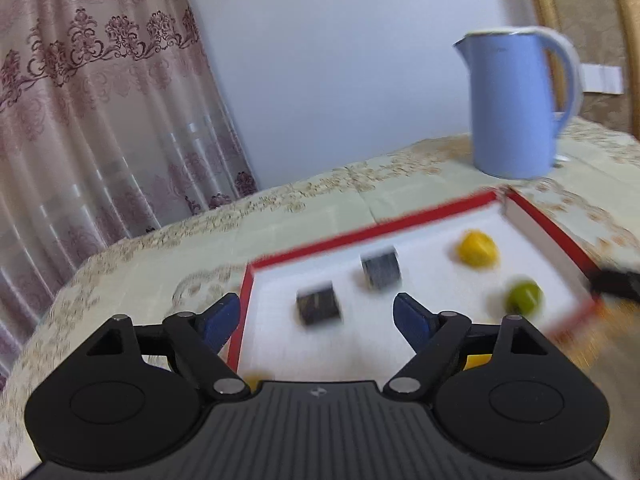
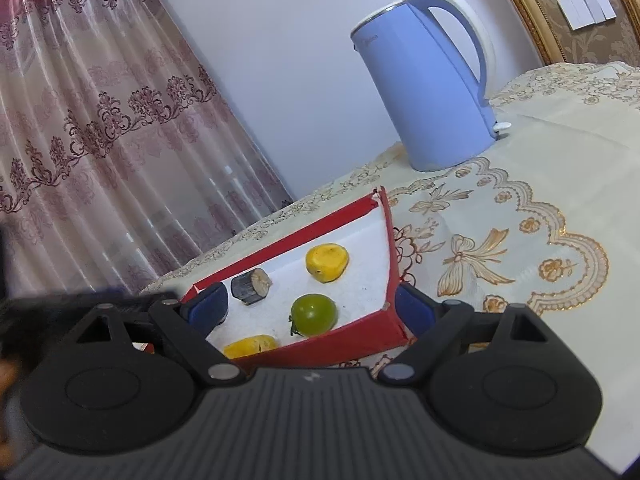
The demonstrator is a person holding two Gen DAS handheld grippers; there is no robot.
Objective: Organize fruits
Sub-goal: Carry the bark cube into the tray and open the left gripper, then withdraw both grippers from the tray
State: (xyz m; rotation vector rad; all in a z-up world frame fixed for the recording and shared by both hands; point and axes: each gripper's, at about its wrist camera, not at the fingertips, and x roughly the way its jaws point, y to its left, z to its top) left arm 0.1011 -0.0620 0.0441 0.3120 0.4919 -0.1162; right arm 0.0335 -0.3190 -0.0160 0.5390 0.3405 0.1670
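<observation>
Red tray [image 2: 352,344] with green tomato [image 2: 313,313]

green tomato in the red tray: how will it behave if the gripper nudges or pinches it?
The green tomato looks round and glossy, so a nudge would probably roll it across the red tray's flat white floor. Smooth skin may slip between the pads. It looks firm, though a hard pinch could bruise it.

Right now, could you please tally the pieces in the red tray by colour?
Yellow: 2, one at the far side, one at the near edge.
Green: 1.
Dark: 2.
Total: 5 in the tray.
</observation>
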